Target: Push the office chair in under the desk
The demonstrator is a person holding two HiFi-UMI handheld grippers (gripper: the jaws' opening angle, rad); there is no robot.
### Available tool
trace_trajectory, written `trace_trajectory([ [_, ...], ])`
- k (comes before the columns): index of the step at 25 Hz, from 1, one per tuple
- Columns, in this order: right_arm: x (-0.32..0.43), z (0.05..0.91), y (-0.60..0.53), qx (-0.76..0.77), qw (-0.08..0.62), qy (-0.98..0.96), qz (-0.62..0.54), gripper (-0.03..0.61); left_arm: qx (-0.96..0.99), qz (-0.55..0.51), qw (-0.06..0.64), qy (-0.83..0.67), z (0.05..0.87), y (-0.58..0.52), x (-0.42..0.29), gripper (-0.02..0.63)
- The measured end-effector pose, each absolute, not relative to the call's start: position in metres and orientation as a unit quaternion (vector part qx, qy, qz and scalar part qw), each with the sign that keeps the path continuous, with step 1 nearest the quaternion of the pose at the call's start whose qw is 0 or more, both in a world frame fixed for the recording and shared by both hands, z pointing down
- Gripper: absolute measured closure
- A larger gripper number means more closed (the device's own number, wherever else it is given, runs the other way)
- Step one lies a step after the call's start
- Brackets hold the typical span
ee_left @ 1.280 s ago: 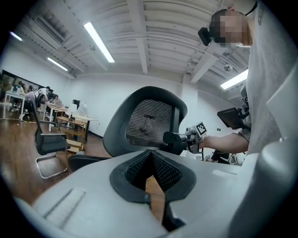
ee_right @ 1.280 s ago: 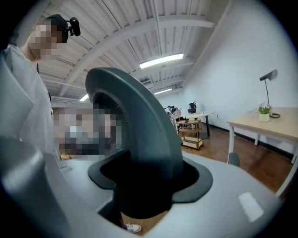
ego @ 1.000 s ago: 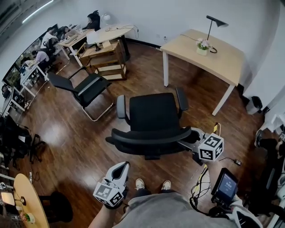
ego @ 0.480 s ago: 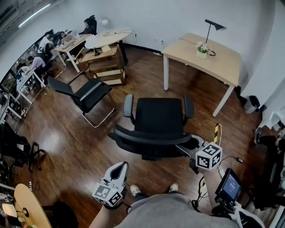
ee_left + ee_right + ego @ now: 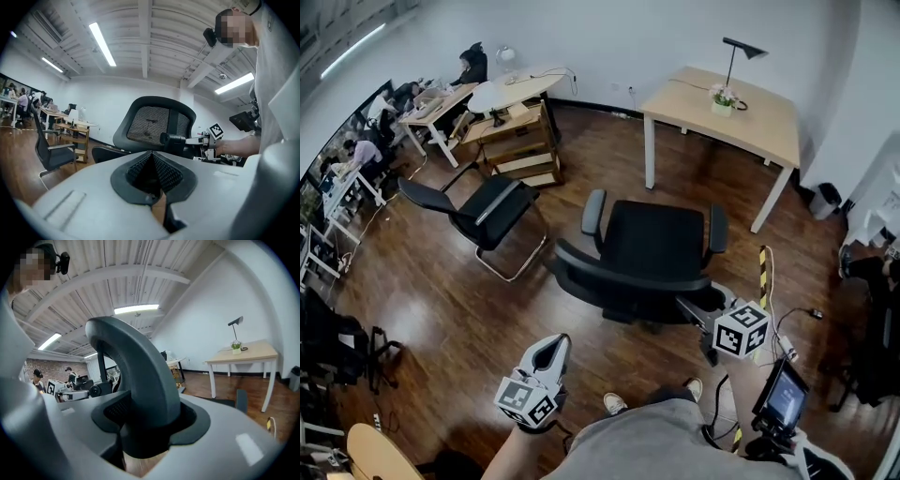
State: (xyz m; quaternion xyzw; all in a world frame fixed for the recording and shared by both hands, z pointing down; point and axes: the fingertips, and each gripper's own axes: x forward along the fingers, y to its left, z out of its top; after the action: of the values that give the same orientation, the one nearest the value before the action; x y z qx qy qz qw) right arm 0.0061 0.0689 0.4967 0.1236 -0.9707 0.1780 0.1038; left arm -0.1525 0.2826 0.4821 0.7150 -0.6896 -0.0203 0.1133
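Note:
The black office chair (image 5: 659,240) stands on the wood floor with its seat facing the light wooden desk (image 5: 747,108) at the back right; a gap of floor lies between them. My right gripper (image 5: 697,307) is shut on the right edge of the chair's backrest (image 5: 136,371), which fills the space between its jaws; the grip has tightened slightly. My left gripper (image 5: 551,351) hangs shut and empty behind the chair, apart from it. The mesh backrest (image 5: 154,124) shows in the left gripper view, with the right gripper (image 5: 206,140) at its side.
A black sled-base chair (image 5: 483,202) and a wooden shelf unit (image 5: 520,141) stand to the left. A lamp (image 5: 739,52) and a flower pot (image 5: 722,101) sit on the desk. A yellow-black strip (image 5: 761,272) and cables lie on the floor at right. People sit at desks far left.
The chair has rolled forward and to the right, nearer the desk, with my right gripper holding its backrest. The person has stepped forward. The left gripper stays shut, low at the left.

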Motion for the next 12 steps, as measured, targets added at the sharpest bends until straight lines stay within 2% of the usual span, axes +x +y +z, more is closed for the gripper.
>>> trace_trajectory([
  [12,-0.026,0.498,0.085,0.165,0.104,-0.962,0.193,0.333,0.725,-0.016,0.105,-0.681,0.472,0.267,-0.232,0.611],
])
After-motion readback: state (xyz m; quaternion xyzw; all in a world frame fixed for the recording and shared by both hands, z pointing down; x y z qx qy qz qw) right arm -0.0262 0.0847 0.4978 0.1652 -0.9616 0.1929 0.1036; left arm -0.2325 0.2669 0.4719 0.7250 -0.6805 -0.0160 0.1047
